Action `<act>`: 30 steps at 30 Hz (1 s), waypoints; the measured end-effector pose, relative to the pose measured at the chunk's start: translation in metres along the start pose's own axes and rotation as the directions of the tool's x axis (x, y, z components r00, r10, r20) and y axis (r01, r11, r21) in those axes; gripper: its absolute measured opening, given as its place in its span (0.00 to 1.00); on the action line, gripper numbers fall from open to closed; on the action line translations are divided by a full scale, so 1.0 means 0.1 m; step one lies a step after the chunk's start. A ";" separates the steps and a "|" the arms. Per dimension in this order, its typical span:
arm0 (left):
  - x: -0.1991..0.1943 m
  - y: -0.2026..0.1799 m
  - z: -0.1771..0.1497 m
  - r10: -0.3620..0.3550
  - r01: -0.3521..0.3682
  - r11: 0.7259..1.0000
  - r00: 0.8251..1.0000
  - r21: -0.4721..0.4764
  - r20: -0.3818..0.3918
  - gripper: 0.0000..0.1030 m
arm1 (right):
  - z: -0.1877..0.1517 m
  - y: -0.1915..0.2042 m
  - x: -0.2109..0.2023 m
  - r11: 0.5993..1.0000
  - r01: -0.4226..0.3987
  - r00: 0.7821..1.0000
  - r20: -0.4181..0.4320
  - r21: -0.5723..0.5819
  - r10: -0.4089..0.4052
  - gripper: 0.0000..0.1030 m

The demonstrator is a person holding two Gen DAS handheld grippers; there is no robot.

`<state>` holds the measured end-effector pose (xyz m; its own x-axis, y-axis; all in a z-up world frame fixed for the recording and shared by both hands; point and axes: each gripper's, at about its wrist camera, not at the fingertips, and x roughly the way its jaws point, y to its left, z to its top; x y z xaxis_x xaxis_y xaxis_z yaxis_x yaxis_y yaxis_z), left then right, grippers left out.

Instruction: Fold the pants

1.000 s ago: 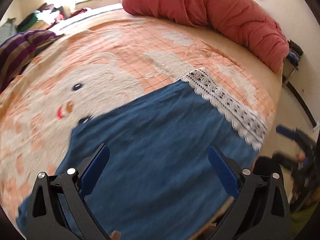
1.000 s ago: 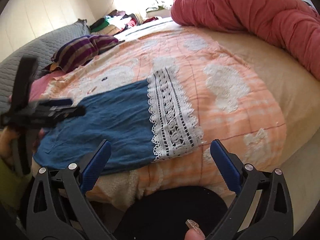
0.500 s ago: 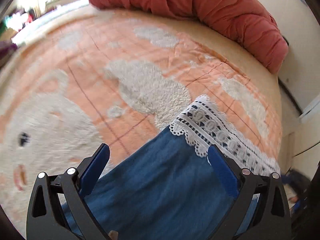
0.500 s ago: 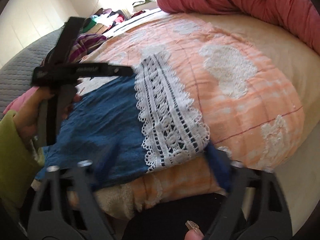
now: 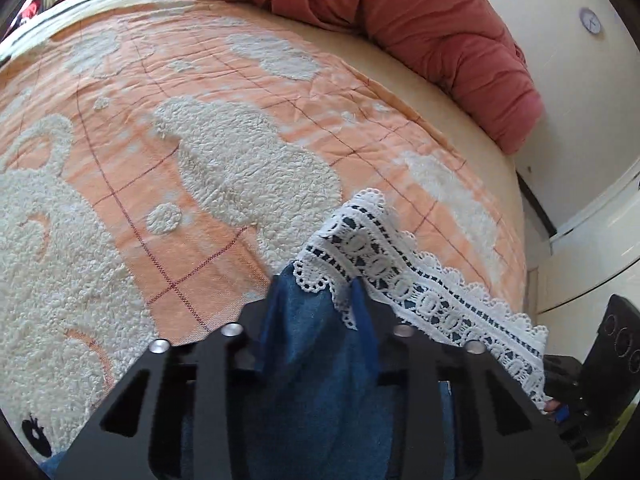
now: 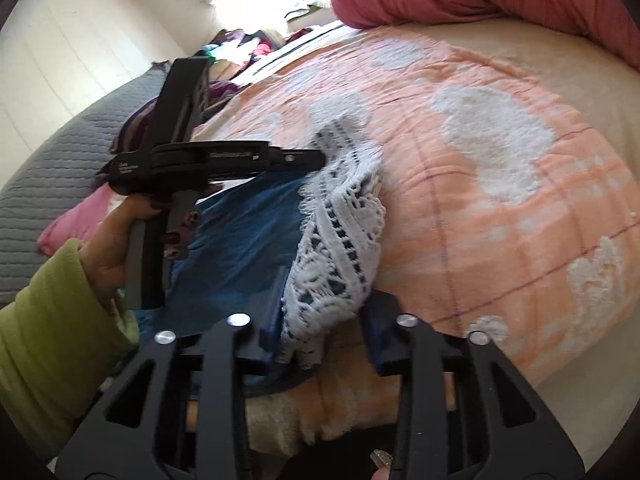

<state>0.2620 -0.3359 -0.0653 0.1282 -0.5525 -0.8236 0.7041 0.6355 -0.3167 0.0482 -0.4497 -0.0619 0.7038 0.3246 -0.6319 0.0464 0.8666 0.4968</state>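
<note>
Both closing grippers pinch the bunched blue pants [image 5: 316,364] at their white lace hem [image 6: 340,232].

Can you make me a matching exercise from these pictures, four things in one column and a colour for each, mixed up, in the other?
Things:
1. pants
2. lace hem
3. rolled duvet
4. sleeve

Colours:
A. white
B. yellow-green
C. blue
D. red

Pairs: 1-C, 2-A, 3-D, 4-B
</note>
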 end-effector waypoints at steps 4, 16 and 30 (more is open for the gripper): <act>-0.16 -0.04 -0.03 0.008 -0.009 1.000 0.999 0.029 0.040 0.15 | 0.02 0.12 -0.05 0.999 -0.017 0.999 0.032 -0.038 0.018 0.21; -1.42 0.31 -0.49 -0.037 0.064 0.994 0.962 -0.090 0.272 0.14 | 0.03 1.17 -0.29 0.924 -0.181 0.974 0.070 -0.337 0.217 0.21; -2.24 1.40 -1.82 0.020 0.183 0.843 0.929 -0.505 0.369 0.52 | -1.06 2.50 0.53 0.465 -0.060 0.998 -0.067 -0.883 0.001 0.24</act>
<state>0.2045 -0.0250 -0.0114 0.3909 -0.7000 -0.5977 0.2646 0.7074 -0.6554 0.0223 -0.1751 -0.0343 0.6545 0.3502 -0.6701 -0.6468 0.7183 -0.2563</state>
